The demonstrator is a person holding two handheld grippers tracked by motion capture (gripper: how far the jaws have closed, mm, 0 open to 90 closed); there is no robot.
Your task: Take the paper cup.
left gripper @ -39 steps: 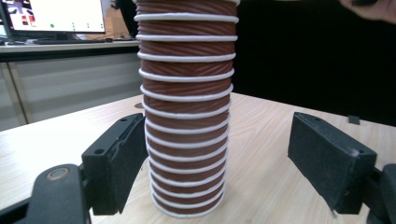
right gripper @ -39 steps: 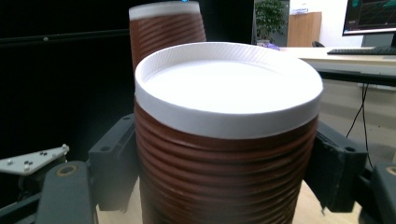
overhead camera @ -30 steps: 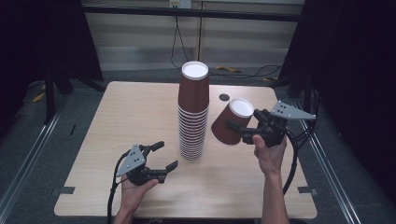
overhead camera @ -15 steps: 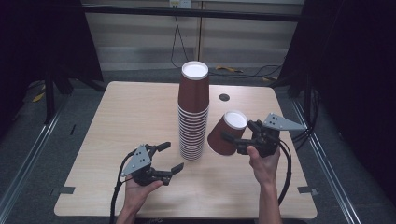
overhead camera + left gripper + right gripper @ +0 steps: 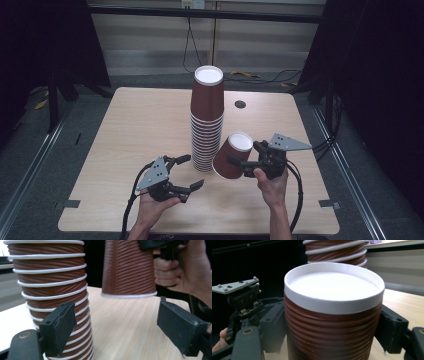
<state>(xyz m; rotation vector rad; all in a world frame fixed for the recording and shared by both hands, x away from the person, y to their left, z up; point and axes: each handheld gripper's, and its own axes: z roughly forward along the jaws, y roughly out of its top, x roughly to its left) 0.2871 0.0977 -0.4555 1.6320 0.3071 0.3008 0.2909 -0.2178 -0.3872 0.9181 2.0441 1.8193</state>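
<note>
right claw (image 5: pixel 239 161) clamps inverted brown paper cup (image 5: pixel 233 155), tilted just above tabletop (image 5: pixel 130 125), at 4 o'clock of cup stack (image 5: pixel 206 120) | likely setting it down apart | left claw (image 5: pixel 191 172) empty, jaws just been opening, at stack's 7 o'clock

The held cup (image 5: pixel 128 267) and the stack (image 5: pixel 51 297) are both cut off at the top edge
</note>
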